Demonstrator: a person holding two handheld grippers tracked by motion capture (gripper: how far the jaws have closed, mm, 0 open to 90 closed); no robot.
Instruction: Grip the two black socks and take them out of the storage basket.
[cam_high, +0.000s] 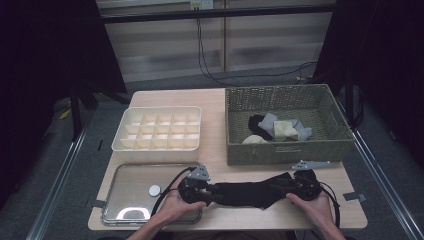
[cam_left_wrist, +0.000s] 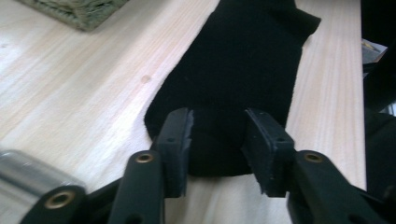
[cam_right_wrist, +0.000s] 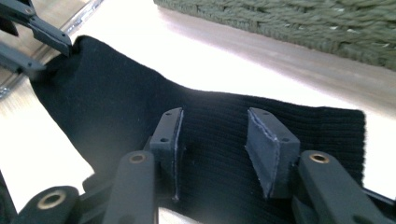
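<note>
A black knitted sock (cam_high: 252, 192) is stretched flat on the pale wooden table (cam_high: 215, 145) between the two grippers, near the table's front edge. The left gripper (cam_high: 207, 192) is held at the sock's left end, the right gripper (cam_high: 292, 187) at its right end.

In the left gripper view, the rounded end of the sock (cam_left_wrist: 243, 88) is seen lying between the two black jaws, which stand partly open; a gap is visible between each pad and the fabric, so nothing is gripped. In the right gripper view, the ribbed part of the sock (cam_right_wrist: 210, 135) is seen under and between that gripper's jaws, which also stand partly open with the pads clear of the cloth. The jaws of the other gripper are seen beyond it at the sock's far end.

Just beyond the right gripper a green woven basket (cam_high: 285, 150) holding pale and grey socks is seen. Beside the left gripper a shiny metal tray (cam_high: 130, 185) is placed, and beyond that tray a white divided plastic box (cam_high: 157, 127).
</note>
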